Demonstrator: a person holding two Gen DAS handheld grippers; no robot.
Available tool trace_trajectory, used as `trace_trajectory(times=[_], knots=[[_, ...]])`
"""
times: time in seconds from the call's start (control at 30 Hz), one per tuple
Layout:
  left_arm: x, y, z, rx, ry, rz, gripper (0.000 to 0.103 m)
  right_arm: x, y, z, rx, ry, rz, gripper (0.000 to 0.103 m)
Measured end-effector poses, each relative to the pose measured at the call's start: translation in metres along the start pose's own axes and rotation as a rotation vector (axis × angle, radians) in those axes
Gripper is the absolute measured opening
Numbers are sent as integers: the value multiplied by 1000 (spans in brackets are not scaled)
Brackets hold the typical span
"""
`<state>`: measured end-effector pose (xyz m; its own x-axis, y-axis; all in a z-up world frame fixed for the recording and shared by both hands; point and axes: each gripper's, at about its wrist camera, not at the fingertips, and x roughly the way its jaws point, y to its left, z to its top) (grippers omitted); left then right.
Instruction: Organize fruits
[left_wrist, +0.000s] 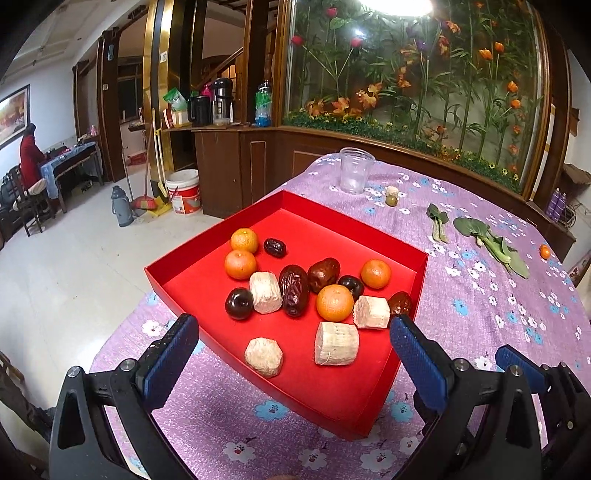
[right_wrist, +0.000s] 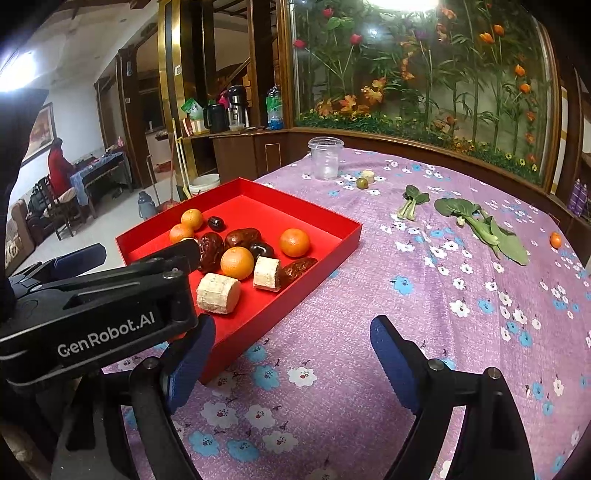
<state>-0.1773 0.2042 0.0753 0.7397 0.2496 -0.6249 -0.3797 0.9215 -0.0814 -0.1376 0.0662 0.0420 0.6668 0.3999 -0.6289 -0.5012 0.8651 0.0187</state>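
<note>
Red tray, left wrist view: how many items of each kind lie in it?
Round orange tangerines: 4
Dark brown wrinkled dates and glossy jujubes: 6
Pale cut sugarcane-like chunks: 4
Total in the red cardboard tray: 14

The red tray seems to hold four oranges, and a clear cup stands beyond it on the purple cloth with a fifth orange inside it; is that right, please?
Not quite: the cup is empty. The fifth orange lies on the cloth at the far right edge, past the greens, as the left wrist view shows. The tray does hold four oranges.
</note>
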Motion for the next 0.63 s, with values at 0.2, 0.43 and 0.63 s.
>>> trace_trajectory(times=[0.2,0.43,0.63], knots=[[3,1,-1,-5,14,-11,103,1,1,1,-5,1,-2,90],[0,0,-2,1,6,-21,103,0,2,0,-7,-3,-1,90],[-8,-7,-3,20,-1,-21,103,-10,1,1,1,-27,-1,90]])
